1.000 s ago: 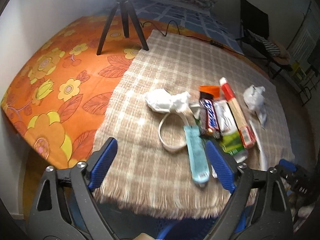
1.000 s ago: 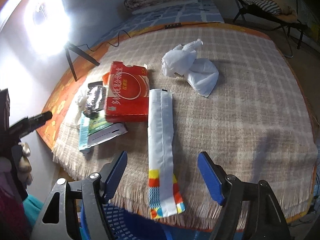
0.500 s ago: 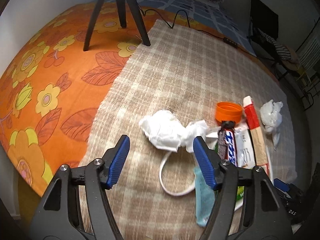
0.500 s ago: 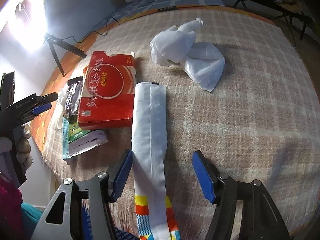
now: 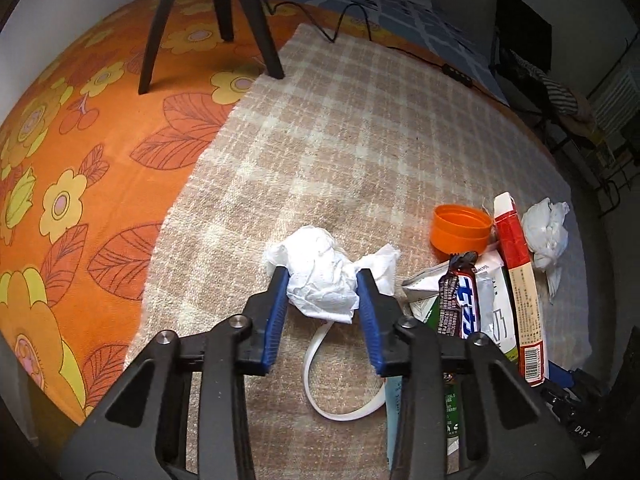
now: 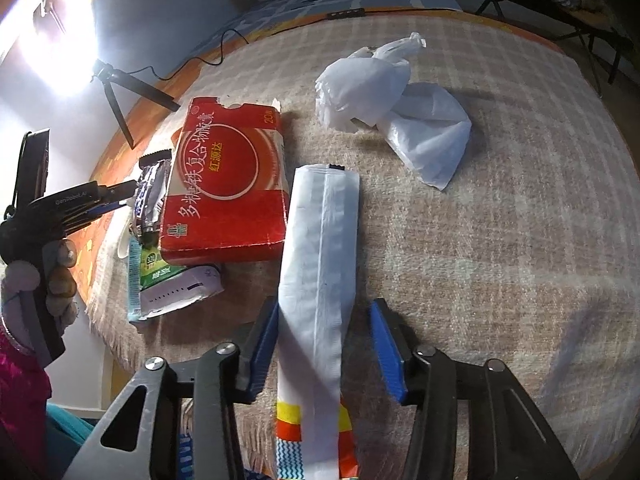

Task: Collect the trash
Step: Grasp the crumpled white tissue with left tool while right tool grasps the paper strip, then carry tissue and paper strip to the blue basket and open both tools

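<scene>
My left gripper [image 5: 322, 280] straddles the crumpled white tissue [image 5: 320, 272] on the checked beige cloth [image 5: 340, 128]; the orange plastic cap [image 5: 460, 230] lies right of it, the flat red carton [image 5: 516, 280] further right.

The tripod [image 5: 224, 20] is cut off by the top edge of the left wrist view, so only its legs show. The white loop [image 5: 320, 384] runs under the crumpled tissue [image 5: 320, 276] and behind the left claw [image 5: 322, 292]. In the right wrist view the long white packet [image 6: 320, 264] leaves the frame at the near edge. The green pouch [image 6: 154, 272] lies partly under the red box [image 6: 228, 188], its print too small to read. The far furniture is perhaps a chair.
</scene>
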{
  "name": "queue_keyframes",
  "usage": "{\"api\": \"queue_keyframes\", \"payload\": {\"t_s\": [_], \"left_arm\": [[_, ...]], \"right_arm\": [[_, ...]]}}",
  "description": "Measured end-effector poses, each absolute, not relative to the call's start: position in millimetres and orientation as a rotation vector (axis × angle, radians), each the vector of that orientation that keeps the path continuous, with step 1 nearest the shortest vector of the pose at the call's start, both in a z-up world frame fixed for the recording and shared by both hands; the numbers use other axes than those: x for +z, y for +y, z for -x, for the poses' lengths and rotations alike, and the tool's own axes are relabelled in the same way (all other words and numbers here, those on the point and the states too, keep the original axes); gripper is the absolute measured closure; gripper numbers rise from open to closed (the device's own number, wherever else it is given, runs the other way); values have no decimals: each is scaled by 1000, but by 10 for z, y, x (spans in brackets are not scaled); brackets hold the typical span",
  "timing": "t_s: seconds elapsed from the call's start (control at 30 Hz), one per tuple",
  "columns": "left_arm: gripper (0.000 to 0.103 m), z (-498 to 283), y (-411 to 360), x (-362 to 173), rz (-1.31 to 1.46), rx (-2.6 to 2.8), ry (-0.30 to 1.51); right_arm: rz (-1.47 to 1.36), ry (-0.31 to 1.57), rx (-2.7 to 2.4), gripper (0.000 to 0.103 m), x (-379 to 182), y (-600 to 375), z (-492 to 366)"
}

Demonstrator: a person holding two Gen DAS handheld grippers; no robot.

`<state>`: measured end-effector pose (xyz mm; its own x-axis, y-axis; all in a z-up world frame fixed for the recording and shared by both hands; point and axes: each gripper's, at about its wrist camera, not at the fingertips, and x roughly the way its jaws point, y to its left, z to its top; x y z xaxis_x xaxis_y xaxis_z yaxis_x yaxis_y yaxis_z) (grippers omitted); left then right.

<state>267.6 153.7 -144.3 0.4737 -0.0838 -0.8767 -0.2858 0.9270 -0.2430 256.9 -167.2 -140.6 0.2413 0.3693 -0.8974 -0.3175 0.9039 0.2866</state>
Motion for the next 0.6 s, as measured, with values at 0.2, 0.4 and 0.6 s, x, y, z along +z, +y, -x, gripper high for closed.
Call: {"api": "queue_keyframes", "payload": {"t_s": [0.2,0.4,0.6], "left_arm": [[80,-2684,1496,-1429,382,115,1058],[84,-2612,1575,-1365,397,119,1035],[84,-2517,1632,-1192,395,132,996]], "right_arm": [[-42,1239,484,73,-1415,-1617,-2558],[-58,1203,475,85,-1326,-1653,-2536],[-77,1163,468,86,-1181,-1722,-2498]]}}
